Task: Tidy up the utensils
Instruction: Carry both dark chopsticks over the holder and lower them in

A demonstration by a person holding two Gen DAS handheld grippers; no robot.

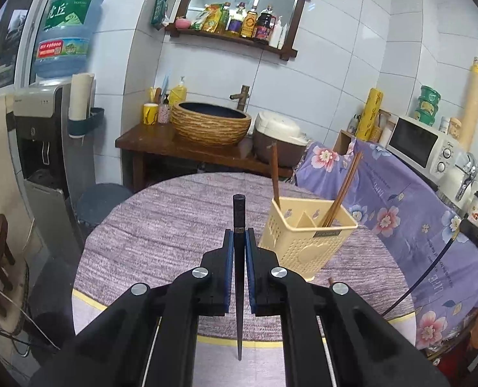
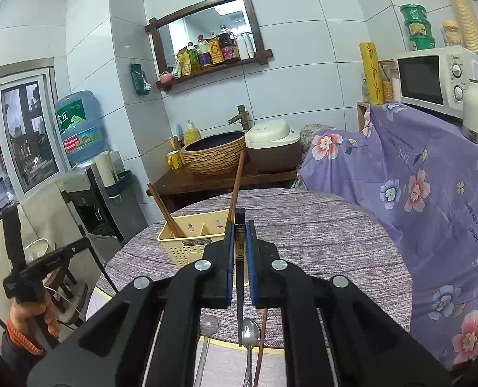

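Observation:
My left gripper (image 1: pixel 239 237) is shut on a black chopstick (image 1: pixel 239 216) held above the round table, left of the cream utensil holder (image 1: pixel 306 238). The holder has brown chopsticks (image 1: pixel 340 190) standing in it. My right gripper (image 2: pixel 239 229) is shut on another black chopstick (image 2: pixel 239 225), just in front of and to the right of the holder (image 2: pixel 187 242). Below the right gripper, two metal spoons (image 2: pixel 250 332) and a brown chopstick (image 2: pixel 261 338) lie on the table. The left gripper also shows at the far left in the right wrist view (image 2: pixel 48 258).
The table has a purple-grey woven cloth (image 1: pixel 161 232). A floral purple cloth (image 1: pixel 410 200) covers furniture to the right, with a microwave (image 1: pixel 419 142) on it. Behind are a wooden stand with a basin (image 1: pixel 210 122), a rice cooker (image 1: pixel 281 135) and a water dispenser (image 1: pixel 42 148).

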